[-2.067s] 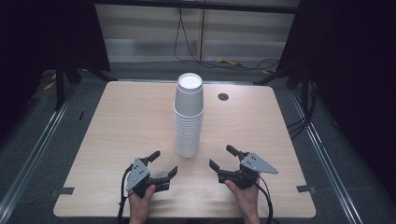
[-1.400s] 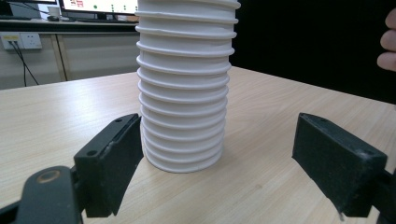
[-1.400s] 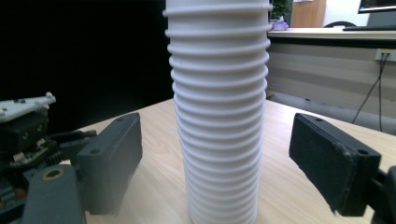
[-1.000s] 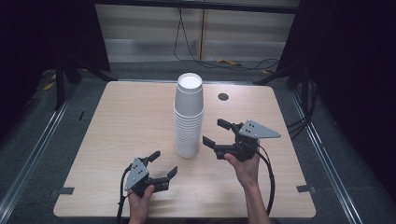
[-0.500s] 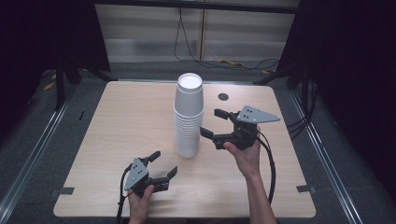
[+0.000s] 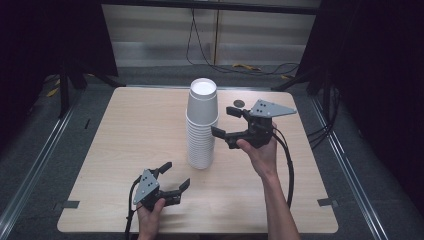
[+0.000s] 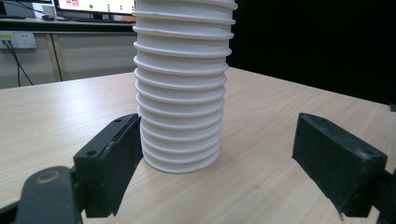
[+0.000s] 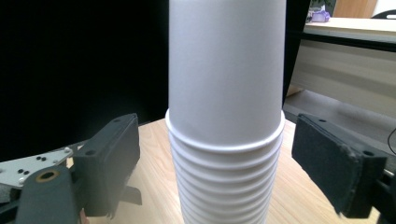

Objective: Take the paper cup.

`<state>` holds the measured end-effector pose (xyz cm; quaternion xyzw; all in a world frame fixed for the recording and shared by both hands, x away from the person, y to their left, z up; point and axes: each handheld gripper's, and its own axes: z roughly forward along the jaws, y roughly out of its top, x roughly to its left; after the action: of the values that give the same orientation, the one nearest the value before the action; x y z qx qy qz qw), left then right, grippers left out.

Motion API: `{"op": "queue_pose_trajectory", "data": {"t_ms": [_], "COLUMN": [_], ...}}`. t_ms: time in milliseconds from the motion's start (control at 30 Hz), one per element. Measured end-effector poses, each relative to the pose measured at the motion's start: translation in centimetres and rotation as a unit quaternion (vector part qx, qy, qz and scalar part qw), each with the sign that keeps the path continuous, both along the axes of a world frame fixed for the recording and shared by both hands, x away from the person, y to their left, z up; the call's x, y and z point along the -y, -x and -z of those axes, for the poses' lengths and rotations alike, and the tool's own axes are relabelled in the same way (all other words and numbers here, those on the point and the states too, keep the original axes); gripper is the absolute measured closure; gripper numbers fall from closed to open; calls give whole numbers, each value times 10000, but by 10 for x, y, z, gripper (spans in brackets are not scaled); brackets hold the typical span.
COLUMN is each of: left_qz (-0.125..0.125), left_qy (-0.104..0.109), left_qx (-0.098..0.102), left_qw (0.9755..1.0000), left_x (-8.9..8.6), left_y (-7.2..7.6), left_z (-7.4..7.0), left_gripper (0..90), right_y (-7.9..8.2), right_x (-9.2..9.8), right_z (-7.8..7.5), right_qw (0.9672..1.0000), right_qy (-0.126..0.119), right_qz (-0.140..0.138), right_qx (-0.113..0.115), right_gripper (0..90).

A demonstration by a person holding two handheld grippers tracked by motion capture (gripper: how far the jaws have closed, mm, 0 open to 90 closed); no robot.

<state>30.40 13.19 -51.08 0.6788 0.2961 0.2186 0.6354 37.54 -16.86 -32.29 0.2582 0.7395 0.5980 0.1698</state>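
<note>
The tall stack of white paper cups (image 6: 202,125) is standing upright mid-surface, bottoms up; right gripper (image 6: 224,124) is hovering beside its top, fingers open; left gripper (image 6: 175,176) is resting open, near its base

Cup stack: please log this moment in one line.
cup stack upright | right gripper open at top cup | left gripper open near base

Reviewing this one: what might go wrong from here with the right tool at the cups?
1. The right tool is open, its jaws flanking the top cup close to the rim of the cup below. Closing there might pinch two cups and lift both.
2. The cup stack is tall and stands free on the table. A sideways nudge could topple it, since the left tool is open and apart from its base.
</note>
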Motion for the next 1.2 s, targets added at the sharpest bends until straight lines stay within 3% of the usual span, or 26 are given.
{"op": "queue_pose_trajectory", "data": {"t_ms": [67, 100, 467, 733, 1200], "left_qz": [21, 27, 41, 49, 59], "left_qy": [-7, -17, 1, 9, -20], "left_qx": [-11, -21, -24, -22, -17], "left_qw": [10000, 10000, 10000, 10000, 10000], "left_x": [0, -1, -1, -1, -1], "left_y": [0, -1, -1, -1, -1], "left_z": [0, 0, 0, 0, 0], "left_gripper": [159, 158, 158, 158, 158], "right_y": [-1, -5, -16, -24, -38], "right_x": [-1, -2, -12, -14, -28], "right_z": [-2, -5, -27, -36, -54], "right_qw": [10000, 9998, 9987, 9983, 9944], "right_qy": [20, 68, 401, 483, 902], "right_qz": [-37, -85, -228, -228, -374], "right_qx": [-43, -189, -216, -236, -400], "right_gripper": [154, 151, 143, 141, 140]}}
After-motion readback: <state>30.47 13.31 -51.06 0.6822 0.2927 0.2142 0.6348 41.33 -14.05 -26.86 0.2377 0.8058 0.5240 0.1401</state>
